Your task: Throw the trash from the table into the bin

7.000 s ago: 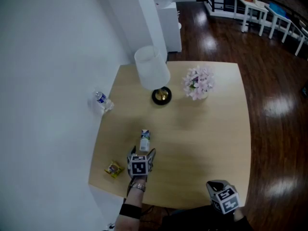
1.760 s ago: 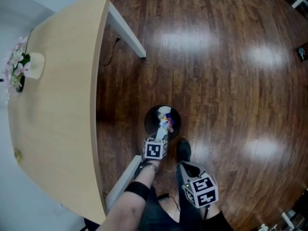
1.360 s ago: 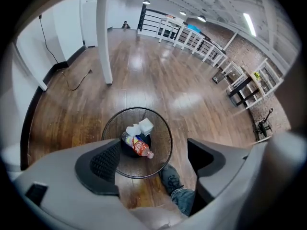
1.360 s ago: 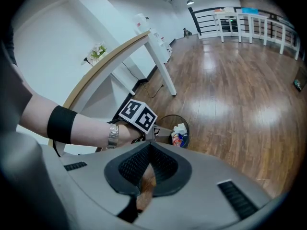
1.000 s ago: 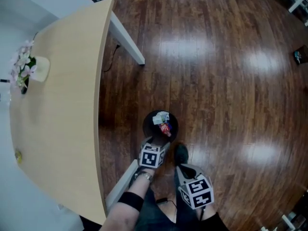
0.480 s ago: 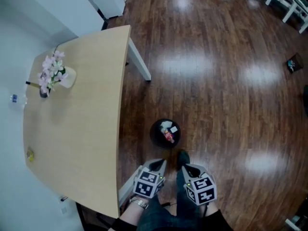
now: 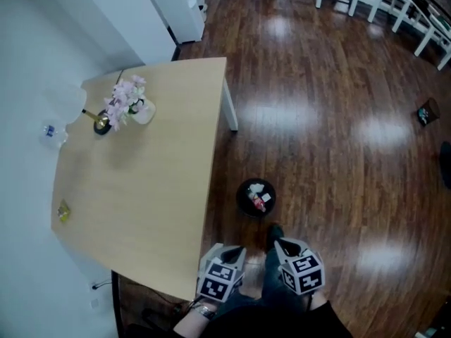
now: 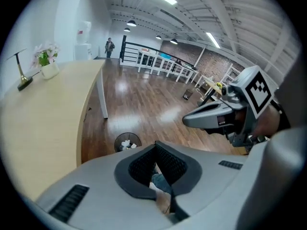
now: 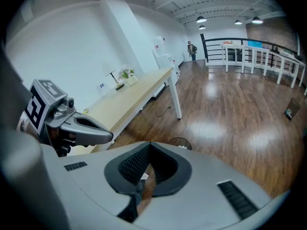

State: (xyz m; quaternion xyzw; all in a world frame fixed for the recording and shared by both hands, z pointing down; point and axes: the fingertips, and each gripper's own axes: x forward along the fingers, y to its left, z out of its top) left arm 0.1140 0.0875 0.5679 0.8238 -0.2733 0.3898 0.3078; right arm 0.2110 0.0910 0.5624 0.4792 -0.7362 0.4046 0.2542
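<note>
I see a pale, smooth desk (image 7: 141, 189) on a glossy dark plank floor (image 7: 338, 118). The round black bin (image 7: 246, 189) beside it holds crumpled trash (image 7: 259, 201); a yellow wrapper (image 7: 63, 211) lies on the desk. My left tool (image 8: 156, 145) and right tool (image 9: 150, 144) are both closed and empty.

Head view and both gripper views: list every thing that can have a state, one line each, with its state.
Left gripper: shut, nothing between its jaws.
Right gripper: shut, nothing between its jaws.
Bin: upright on the floor, trash inside.
Yellow wrapper: lying on the table, not binned.
Flower vase: upright on the table.
</note>
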